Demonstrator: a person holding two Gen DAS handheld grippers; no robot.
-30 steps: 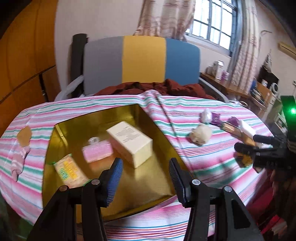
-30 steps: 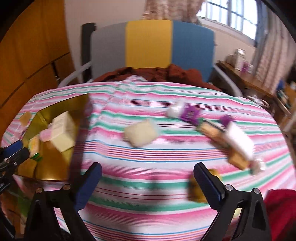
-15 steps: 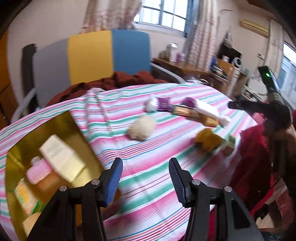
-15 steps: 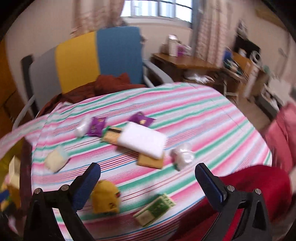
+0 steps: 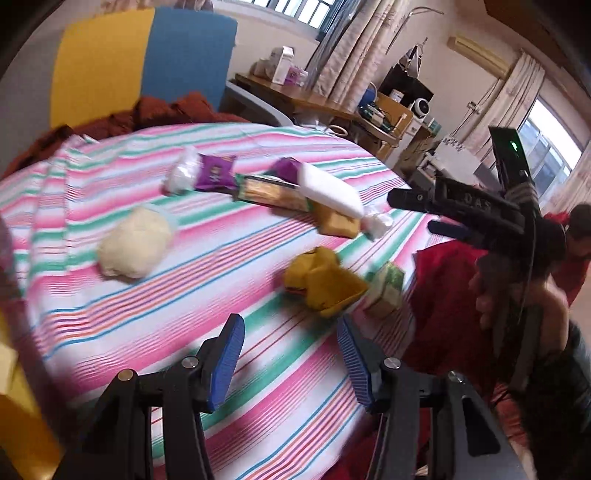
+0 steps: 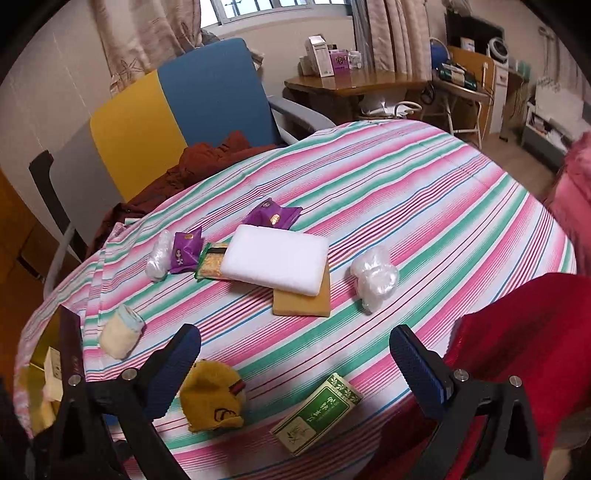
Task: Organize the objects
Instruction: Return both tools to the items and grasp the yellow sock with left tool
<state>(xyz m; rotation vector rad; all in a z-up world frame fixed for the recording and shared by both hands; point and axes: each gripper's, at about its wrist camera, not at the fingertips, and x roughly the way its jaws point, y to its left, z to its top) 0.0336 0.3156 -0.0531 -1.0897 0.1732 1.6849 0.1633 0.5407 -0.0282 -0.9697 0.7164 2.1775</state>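
Right wrist view: both grippers' fingers spread and empty, right gripper (image 6: 295, 362) approaching green box (image 6: 317, 413); next, descend and straddle it.

Behind the table we see a chair (image 6: 177, 110) with grey, yellow and blue back panels, a rust-brown cloth (image 6: 207, 158) heaped on its seat. Further back we spot a wooden desk (image 6: 354, 83) holding a white carton (image 6: 318, 55), and patterned curtains (image 6: 147, 33) framing the bright window (image 6: 273, 5).
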